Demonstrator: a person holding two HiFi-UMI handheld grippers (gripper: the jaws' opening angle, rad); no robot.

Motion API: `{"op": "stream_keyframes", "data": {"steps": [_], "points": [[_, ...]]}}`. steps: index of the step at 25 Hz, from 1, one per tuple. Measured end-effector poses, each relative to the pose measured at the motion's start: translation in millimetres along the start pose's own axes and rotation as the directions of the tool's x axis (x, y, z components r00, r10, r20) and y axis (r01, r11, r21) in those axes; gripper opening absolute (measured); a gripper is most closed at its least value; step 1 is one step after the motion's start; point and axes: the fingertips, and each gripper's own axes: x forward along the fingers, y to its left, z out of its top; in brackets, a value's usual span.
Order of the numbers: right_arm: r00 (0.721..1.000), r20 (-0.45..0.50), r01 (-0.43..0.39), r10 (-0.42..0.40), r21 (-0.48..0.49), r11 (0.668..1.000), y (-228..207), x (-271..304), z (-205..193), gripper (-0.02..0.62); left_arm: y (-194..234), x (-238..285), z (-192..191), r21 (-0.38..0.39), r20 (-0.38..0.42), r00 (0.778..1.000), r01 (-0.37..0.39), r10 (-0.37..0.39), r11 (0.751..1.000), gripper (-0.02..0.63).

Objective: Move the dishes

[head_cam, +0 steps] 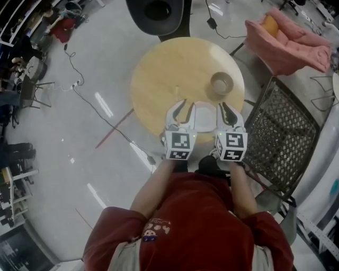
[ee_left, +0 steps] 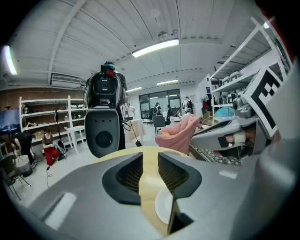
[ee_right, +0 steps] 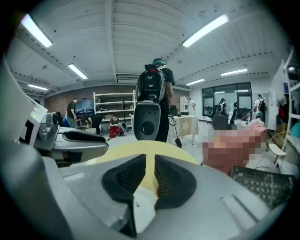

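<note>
A small white plate [head_cam: 205, 117] lies near the front edge of the round wooden table [head_cam: 164, 69]. A beige cup [head_cam: 222, 83] stands behind it to the right. My left gripper [head_cam: 180, 109] is just left of the plate and my right gripper [head_cam: 228, 111] just right of it, both low over the table. In the left gripper view the left gripper [ee_left: 150, 161] is open, with only tabletop in the gap and the plate [ee_left: 163, 206] at lower right. In the right gripper view the right gripper [ee_right: 151, 166] stands narrowly open, the plate [ee_right: 140, 206] at lower left.
A black metal mesh chair [head_cam: 280, 137] stands close to the table's right side. A pink armchair [head_cam: 288, 39] sits at the back right. A dark grey machine [head_cam: 157, 13] stands behind the table. Cables [head_cam: 79, 87] run across the floor at left.
</note>
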Motion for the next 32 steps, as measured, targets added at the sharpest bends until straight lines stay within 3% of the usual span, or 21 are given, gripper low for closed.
{"op": "stream_keyframes", "data": {"steps": [6,16,24,29,32], "points": [[0.991,-0.131,-0.033,0.034,0.014,0.999,-0.9,8.3,-45.7,0.108,-13.3,10.2,-36.9,-0.024,-0.1,0.995,0.025,-0.027,0.999,0.144],[0.951,-0.302,-0.054,0.069,0.059,0.997,0.4,26.1,-104.1,0.141,-22.4,24.9,-93.6,-0.048,-0.263,0.962,0.06,-0.071,0.997,0.201],[0.908,-0.412,-0.041,0.078,0.099,0.994,-4.2,36.9,-143.3,0.15,-29.7,30.7,-134.1,-0.085,-0.372,0.921,0.09,-0.116,0.992,0.225],[0.877,-0.475,-0.024,0.077,0.117,0.993,-6.2,40.0,-165.0,0.152,-34.7,32.7,-165.7,-0.107,-0.461,0.876,0.099,-0.138,0.989,0.235],[0.863,-0.5,-0.012,0.073,0.123,0.992,-8.0,38.6,-175.5,0.152,-37.5,33.3,-174.8,-0.118,-0.486,0.861,0.108,-0.152,0.987,0.235]]}}
